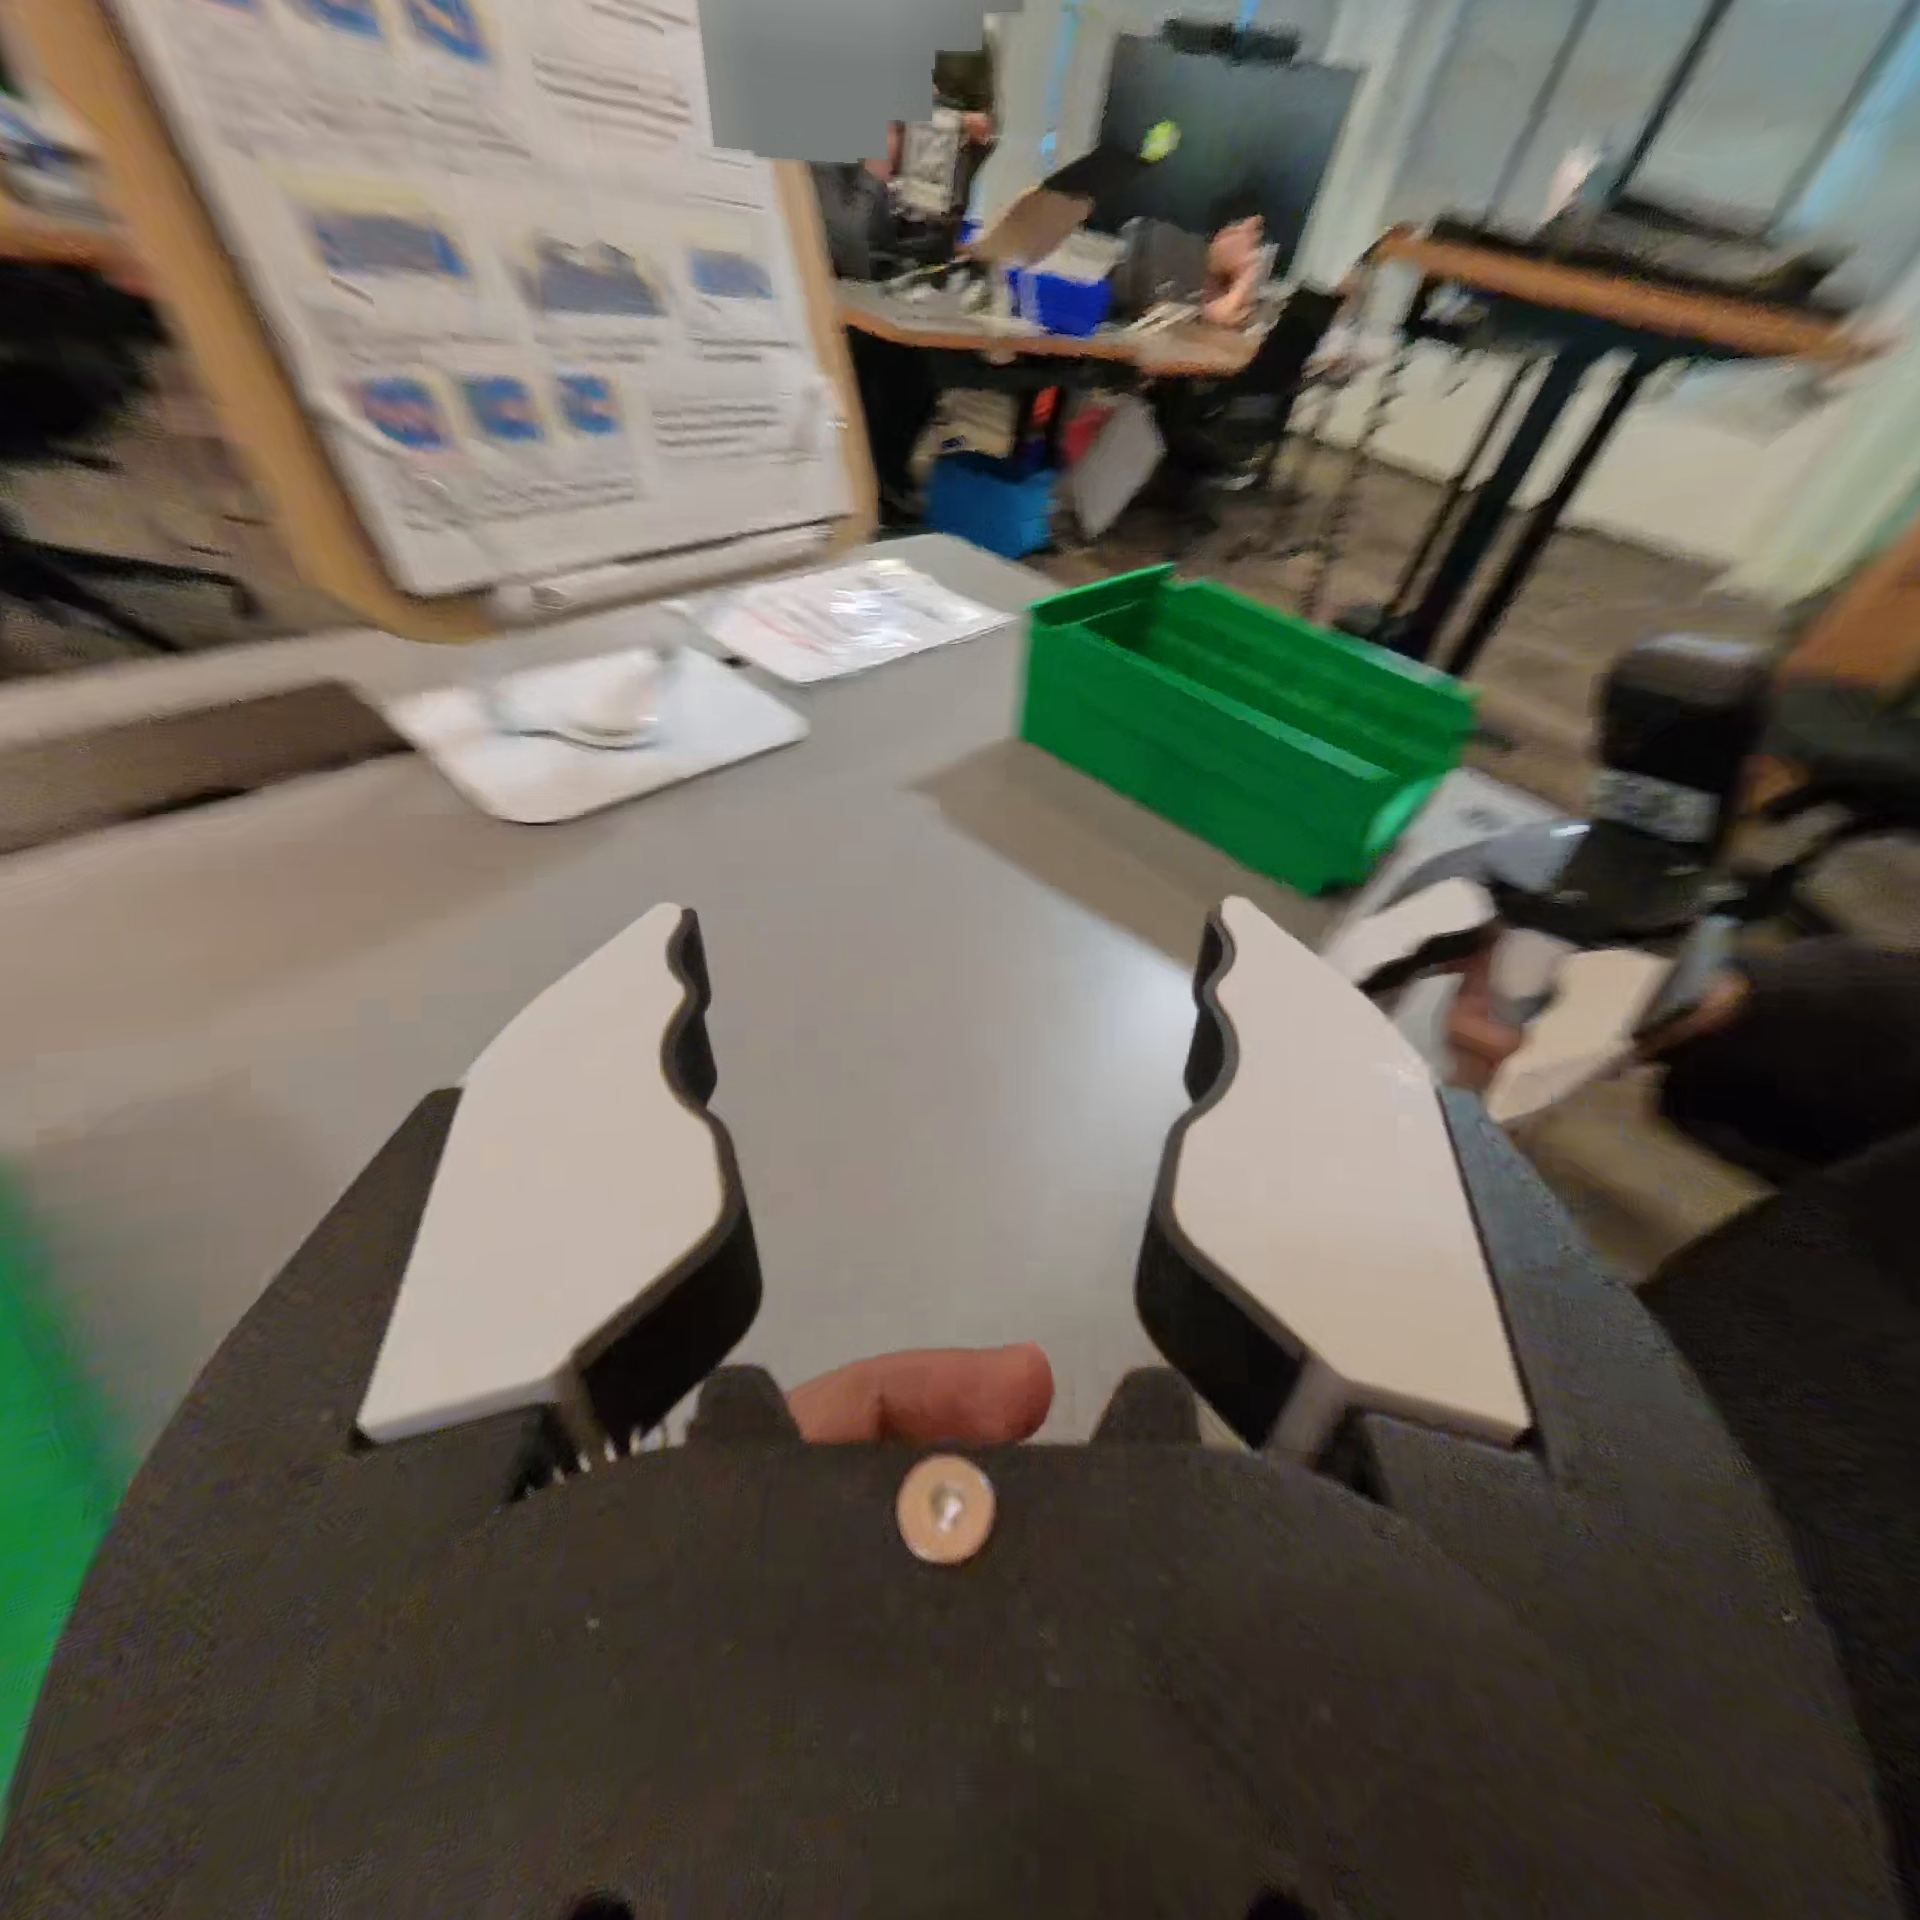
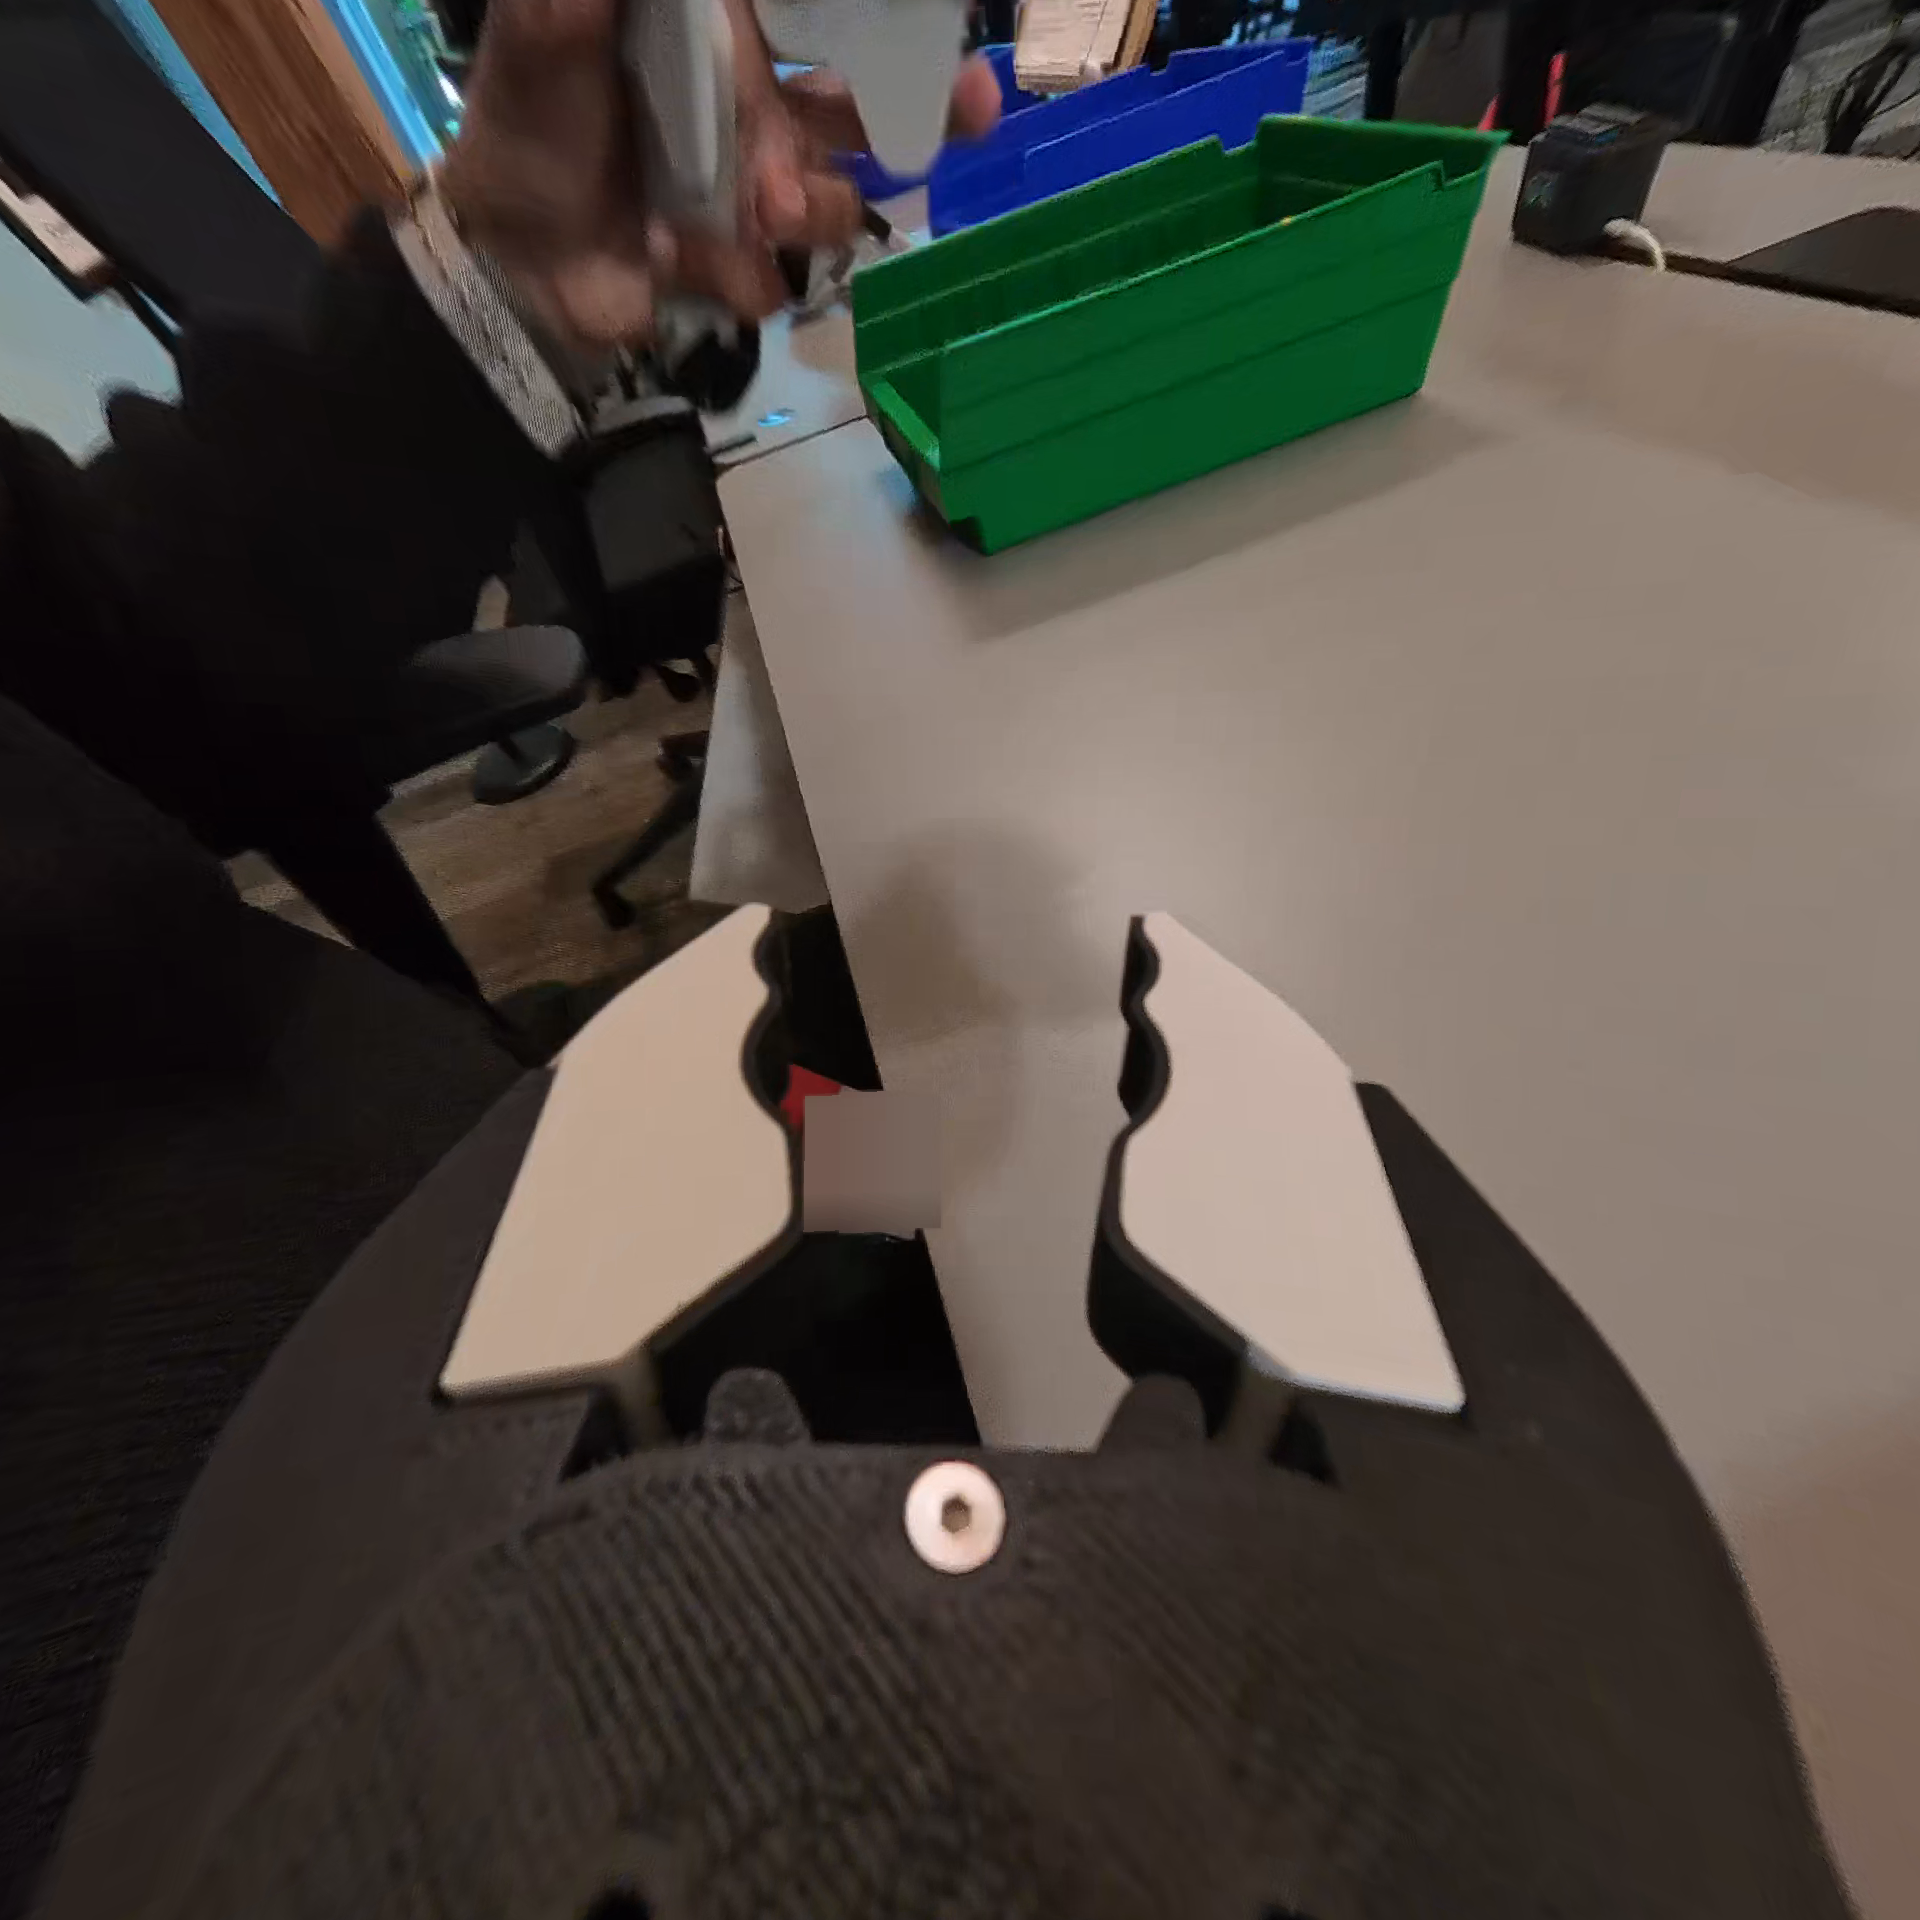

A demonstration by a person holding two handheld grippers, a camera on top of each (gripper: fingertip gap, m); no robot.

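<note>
wide flat grey table point(image 1: 914, 997) fills both views, much of its top bare. behind its far edge, left wrist view, a large white poster board in a pale wooden frame point(image 1: 499, 291), leaning, print blurred.

long green plastic bin with stepped sides point(image 1: 1226, 717) sits on the table, well ahead and to the right of the left tongs point(image 1: 951, 935); in the right wrist view the same bin point(image 2: 1164, 343) lies ahead of the right tongs point(image 2: 951, 940), open top up, a blue plastic bin point(image 2: 1122, 114) just behind it. inside of the green bin mostly hidden by its walls.

white flat tray with something pale and blurred on it point(image 1: 603, 748) near the poster board; a clear plastic sleeve of papers point(image 1: 852, 618) beside it. small black boxy device with a pale cord point(image 2: 1584, 182) at the far right of the table.

left tongs: white-faced fingers wide apart, nothing between them, over bare table. right tongs: also apart and holding nothing, over the table's near left edge.

blurred hand gripping a grey object point(image 2: 665, 177) up at left of the right wrist view, apart from the green bin. black office chair point(image 2: 509, 686) on the floor beyond the table edge.
</note>
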